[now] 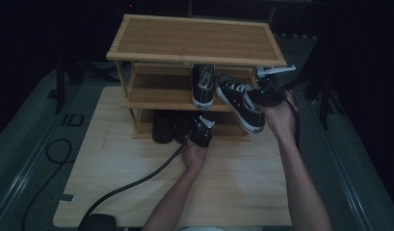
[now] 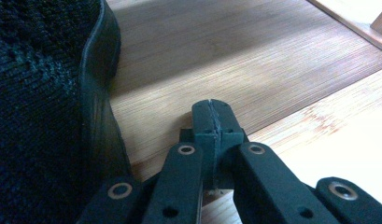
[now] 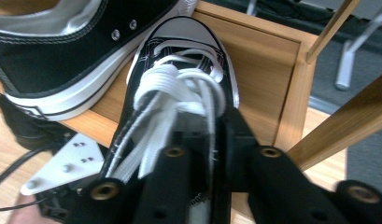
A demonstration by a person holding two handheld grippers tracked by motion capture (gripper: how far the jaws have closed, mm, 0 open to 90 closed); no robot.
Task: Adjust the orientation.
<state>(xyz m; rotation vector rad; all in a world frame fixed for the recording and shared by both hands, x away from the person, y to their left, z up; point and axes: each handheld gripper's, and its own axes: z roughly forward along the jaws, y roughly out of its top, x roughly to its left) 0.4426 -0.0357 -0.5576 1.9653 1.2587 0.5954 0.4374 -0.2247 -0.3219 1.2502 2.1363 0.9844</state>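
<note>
Right gripper (image 1: 262, 94) is clamping a sneaker (image 1: 239, 107) by its tongue, jaws narrow around it, laces (image 3: 174, 93) bunching just ahead of the jaws. Sneaker's toe is pointing away from the gripper, resting at the front edge of the rack (image 1: 194, 38) middle shelf, heel hanging off toward the hand. Second sneaker (image 1: 203, 84) is sitting just left of it on the same shelf. Left gripper (image 1: 203, 129) is pressing its jaws together on nothing, tips hovering at the bottom shelf lip. Dark shoe (image 2: 44, 102) is sitting immediately left of those jaws.
</note>
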